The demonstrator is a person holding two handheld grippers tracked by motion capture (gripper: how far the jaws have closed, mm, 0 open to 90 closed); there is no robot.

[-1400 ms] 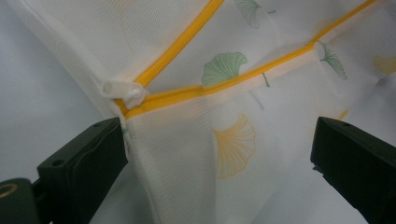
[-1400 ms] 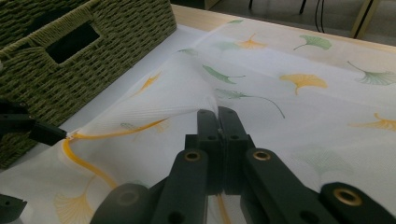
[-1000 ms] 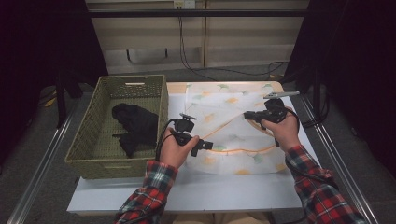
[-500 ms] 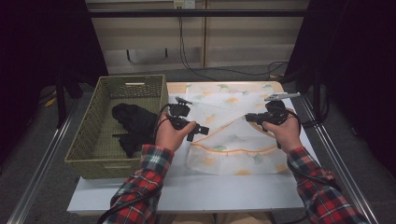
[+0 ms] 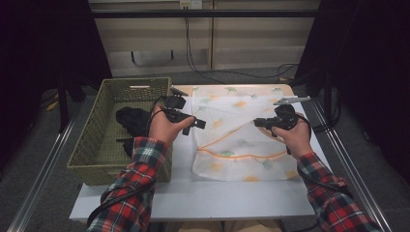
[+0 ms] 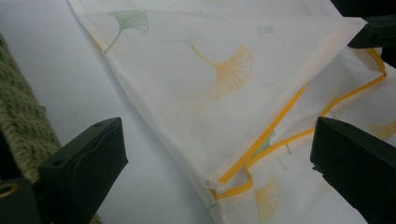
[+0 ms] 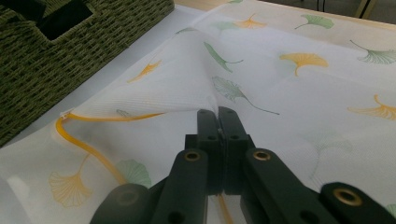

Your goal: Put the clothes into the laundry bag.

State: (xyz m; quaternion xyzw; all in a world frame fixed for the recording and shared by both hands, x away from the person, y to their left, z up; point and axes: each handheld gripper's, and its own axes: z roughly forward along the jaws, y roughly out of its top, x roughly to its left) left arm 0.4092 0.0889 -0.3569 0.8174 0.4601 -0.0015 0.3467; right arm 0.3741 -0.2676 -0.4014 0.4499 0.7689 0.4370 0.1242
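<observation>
A white mesh bag (image 5: 232,145) printed with ginkgo leaves lies flat on the table, its orange zipper (image 6: 261,144) partly undone. My right gripper (image 7: 218,116) is shut on the bag's upper layer and holds that flap up in a peak; in the high view it (image 5: 258,122) sits over the bag's right half. My left gripper (image 5: 196,123) hovers at the bag's left edge beside the basket, open. Between its wide jaws in the left gripper view (image 6: 219,158) lies the zipper's end, untouched.
A woven green basket (image 5: 92,145) stands left of the bag, with a dark garment (image 5: 133,121) inside. Its wall (image 7: 70,46) is close to the lifted flap. Bare white table (image 5: 217,193) runs along the front. Cables trail on the floor behind.
My left gripper has moved away from the person along the bag's left edge, toward the basket. The right gripper has stayed almost in place, still holding the flap.
</observation>
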